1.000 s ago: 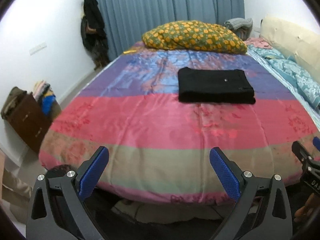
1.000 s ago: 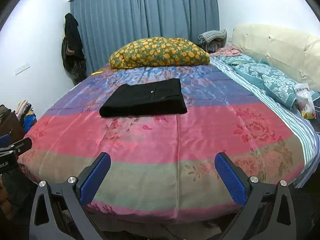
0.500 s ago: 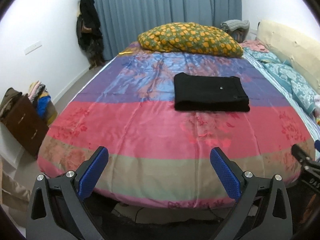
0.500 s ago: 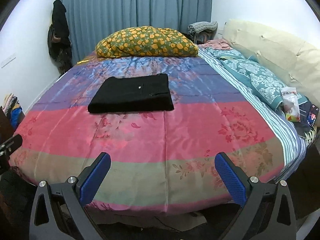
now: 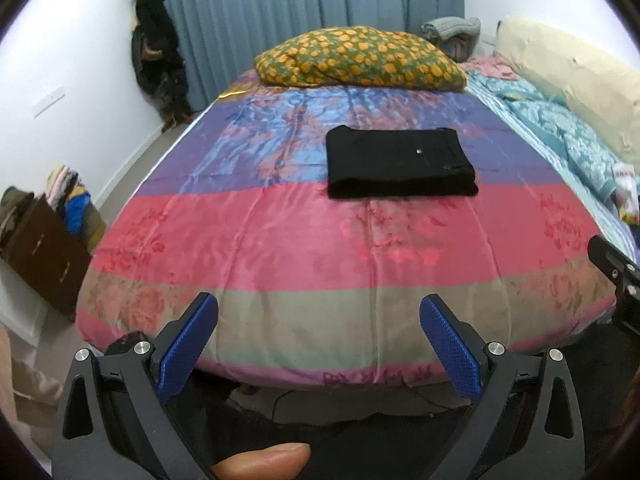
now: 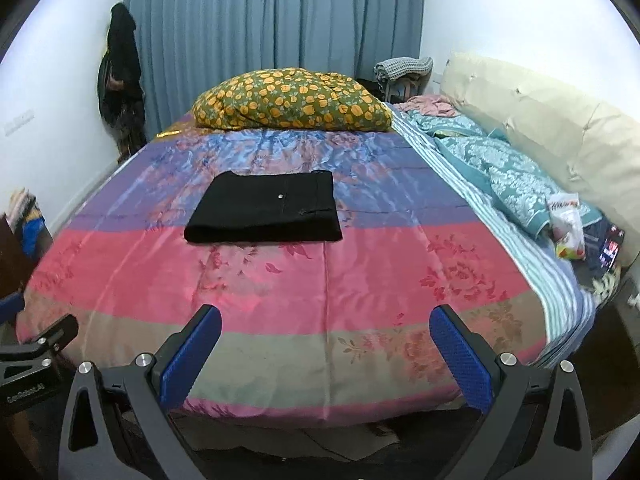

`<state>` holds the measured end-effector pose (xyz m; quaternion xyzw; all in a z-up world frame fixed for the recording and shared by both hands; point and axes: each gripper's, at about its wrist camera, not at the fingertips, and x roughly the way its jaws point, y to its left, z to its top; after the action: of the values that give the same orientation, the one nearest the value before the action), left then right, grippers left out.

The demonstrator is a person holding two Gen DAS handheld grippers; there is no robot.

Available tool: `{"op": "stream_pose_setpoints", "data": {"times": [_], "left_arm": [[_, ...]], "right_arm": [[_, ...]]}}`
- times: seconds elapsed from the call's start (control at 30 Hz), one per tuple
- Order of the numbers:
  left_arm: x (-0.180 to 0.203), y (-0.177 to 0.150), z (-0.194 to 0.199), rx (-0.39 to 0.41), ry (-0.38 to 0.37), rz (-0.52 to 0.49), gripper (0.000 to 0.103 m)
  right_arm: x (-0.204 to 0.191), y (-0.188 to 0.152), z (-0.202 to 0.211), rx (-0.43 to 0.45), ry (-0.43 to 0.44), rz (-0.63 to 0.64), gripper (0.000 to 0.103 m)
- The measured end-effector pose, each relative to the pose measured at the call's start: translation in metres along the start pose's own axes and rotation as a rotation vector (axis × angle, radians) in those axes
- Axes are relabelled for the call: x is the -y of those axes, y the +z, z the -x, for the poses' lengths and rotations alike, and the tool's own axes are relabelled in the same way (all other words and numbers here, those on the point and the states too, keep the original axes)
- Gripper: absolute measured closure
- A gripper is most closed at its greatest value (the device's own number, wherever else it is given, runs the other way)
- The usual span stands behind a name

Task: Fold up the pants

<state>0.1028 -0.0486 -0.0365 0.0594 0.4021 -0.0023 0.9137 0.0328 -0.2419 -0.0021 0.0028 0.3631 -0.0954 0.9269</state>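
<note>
Black pants [image 5: 400,166] folded into a flat rectangle, resting on the striped bedspread [image 5: 280,248] well beyond both sets of fingers, short of the flowered pillow [image 5: 360,60]. Probably soft, limp and light; likely to slide a little on the shiny cover and to sag or fall open if lifted by one layer only. Best taken, by this look, along the thick near folded edge or at two corners, pinching every layer at once. Left gripper [image 5: 318,342] spread wide and empty, blue pads [image 5: 188,346] hanging over the near edge of the bed; pants ahead and slightly right of its gap. Right gripper [image 6: 326,346] likewise wide apart, holding nothing; pants [image 6: 266,208] ahead and left of its gap. Nothing touching the cloth. Judging by the neat stack, folding apparently done.
</note>
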Motion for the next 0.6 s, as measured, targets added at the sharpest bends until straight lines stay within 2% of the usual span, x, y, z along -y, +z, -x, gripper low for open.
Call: {"op": "stream_pose_setpoints", "data": {"times": [0.6], "left_arm": [[0.0008, 0.009, -0.0031, 0.015, 0.007, 0.01, 0.002]], "right_arm": [[-0.006, 0.0071, 0.0002, -0.02, -0.042, 0.028, 0.0]]}}
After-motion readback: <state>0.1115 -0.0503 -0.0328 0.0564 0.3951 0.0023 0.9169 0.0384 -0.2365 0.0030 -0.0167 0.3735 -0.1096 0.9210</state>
